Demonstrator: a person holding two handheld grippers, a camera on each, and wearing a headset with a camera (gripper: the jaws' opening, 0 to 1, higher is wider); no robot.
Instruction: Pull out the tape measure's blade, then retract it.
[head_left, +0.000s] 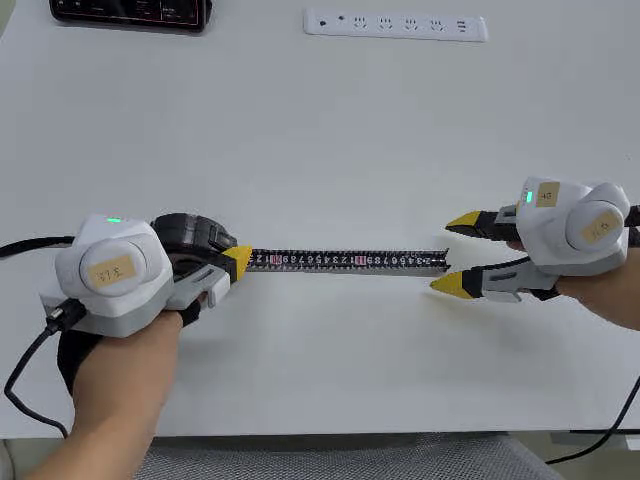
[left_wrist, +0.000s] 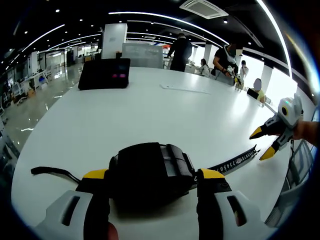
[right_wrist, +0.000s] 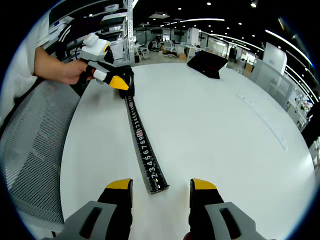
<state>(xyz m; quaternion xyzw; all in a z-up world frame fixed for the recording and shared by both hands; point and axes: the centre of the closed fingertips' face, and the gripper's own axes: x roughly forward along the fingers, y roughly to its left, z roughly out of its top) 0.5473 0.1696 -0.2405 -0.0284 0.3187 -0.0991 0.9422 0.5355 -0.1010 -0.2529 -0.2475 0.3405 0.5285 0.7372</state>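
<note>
The tape measure's black case (head_left: 190, 235) sits on the white desk (head_left: 330, 140) at the person's left. It is clamped across its flat sides by the left hand-held gripper (left_wrist: 153, 176), whose yellow-tipped jaws press on either side of it. The blade (head_left: 345, 261) is drawn out and lies flat on the desk, running straight from the case toward the right hand-held gripper (head_left: 455, 252). That gripper's jaws stand apart, and the blade's free end lies between the tips, seemingly touching neither. The case looks hard, compact and fairly dense, so a squeeze across its broad sides should keep it from twisting. The blade is probably thin spring steel. It would stay stiff along its length while it keeps its curve, but it would buckle if bent sideways, it is slick on its printed face, and it is likely to whip back under spring tension. The end hook seems the safest place to pinch it, since the flat of the blade would probably slide out of the jaws. The left hand rests low on the desk, with its gripper pointing right along the blade. The right hand holds its gripper roughly level, aimed back toward the case and just above the desk surface.
</note>
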